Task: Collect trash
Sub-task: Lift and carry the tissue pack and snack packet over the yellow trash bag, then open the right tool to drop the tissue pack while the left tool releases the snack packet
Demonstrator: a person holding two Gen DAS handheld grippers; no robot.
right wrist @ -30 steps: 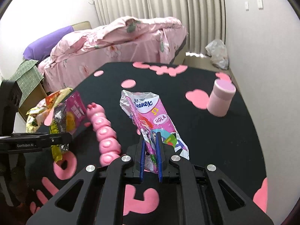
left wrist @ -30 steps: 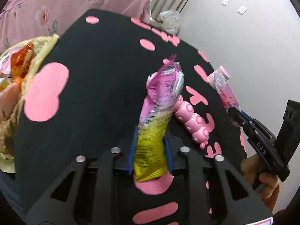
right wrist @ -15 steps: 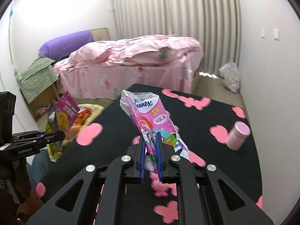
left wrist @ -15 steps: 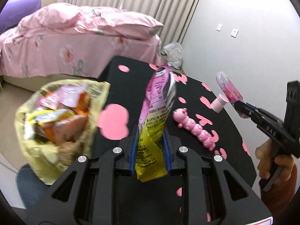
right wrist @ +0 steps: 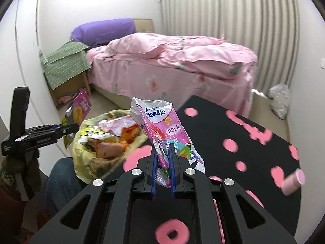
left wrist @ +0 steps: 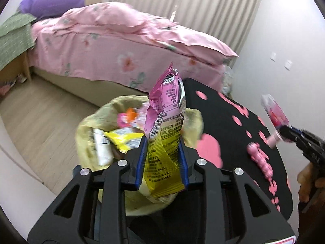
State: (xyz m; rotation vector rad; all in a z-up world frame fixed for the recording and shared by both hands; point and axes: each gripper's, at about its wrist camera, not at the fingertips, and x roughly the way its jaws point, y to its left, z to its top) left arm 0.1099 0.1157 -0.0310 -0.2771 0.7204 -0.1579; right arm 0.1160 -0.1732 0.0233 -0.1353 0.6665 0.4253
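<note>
While both wrappers hung over the table (left wrist: 233, 134) a second ago, the left gripper (left wrist: 162, 158), jaws clamped on the snack wrapper (left wrist: 165, 126), now hovers over the trash bag (left wrist: 89, 134) at centre frame. Right gripper (right wrist: 162, 162), pinching the Kleenex pack (right wrist: 162, 126), trails near the bag's rim, so release looks next.

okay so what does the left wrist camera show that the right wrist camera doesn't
Only the left wrist view shows the pink caterpillar toy lying on the black table, and the printed back of the pink and yellow snack wrapper clamped in the left gripper. Only the right wrist view shows the clear plastic bag on the floor and the Kleenex wrapper's front, held in the right gripper. Both show the yellow trash bag, the pink bed and the pink cylinder.
</note>
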